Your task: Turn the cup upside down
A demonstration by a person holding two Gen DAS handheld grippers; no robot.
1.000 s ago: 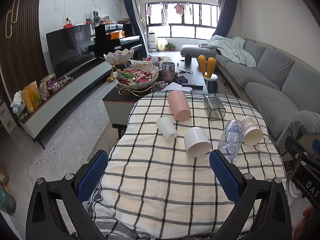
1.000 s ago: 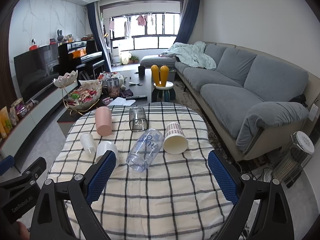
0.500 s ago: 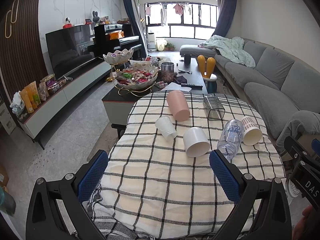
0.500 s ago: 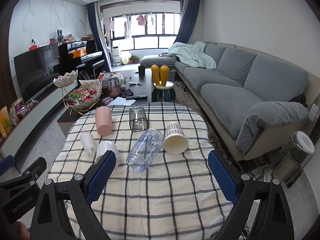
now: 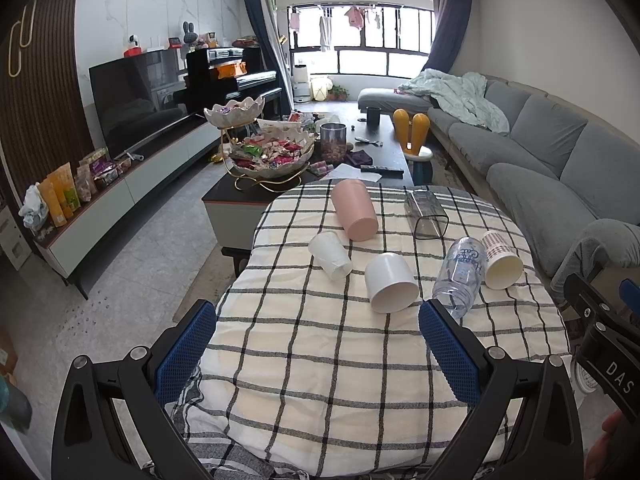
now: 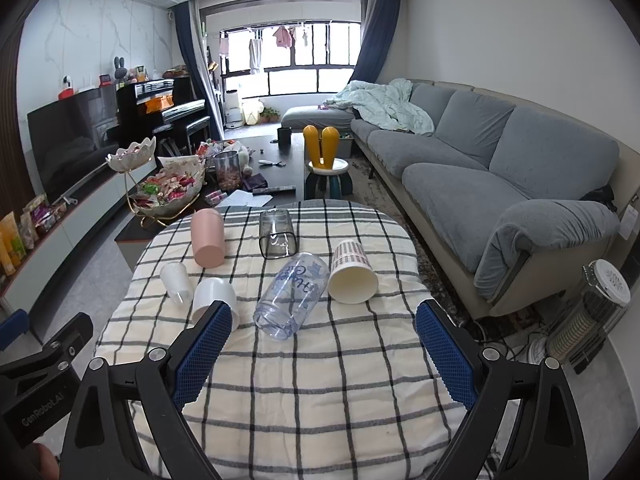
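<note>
Though left view hides it, heater (image 6: 592, 316) shows right.

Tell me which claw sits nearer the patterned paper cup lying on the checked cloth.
Right. The right claw is open and faces the patterned paper cup just ahead, a bit right of its centre line. The left claw, also open, has that cup far off to its right.

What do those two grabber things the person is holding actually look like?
Both look alike: the left gripper and the right gripper each have black angular frames with silver bolts, and two fingers faced with blue, mesh-textured pads. White lettering marks their bodies, only partly readable. No cables or sleeves show.
</note>
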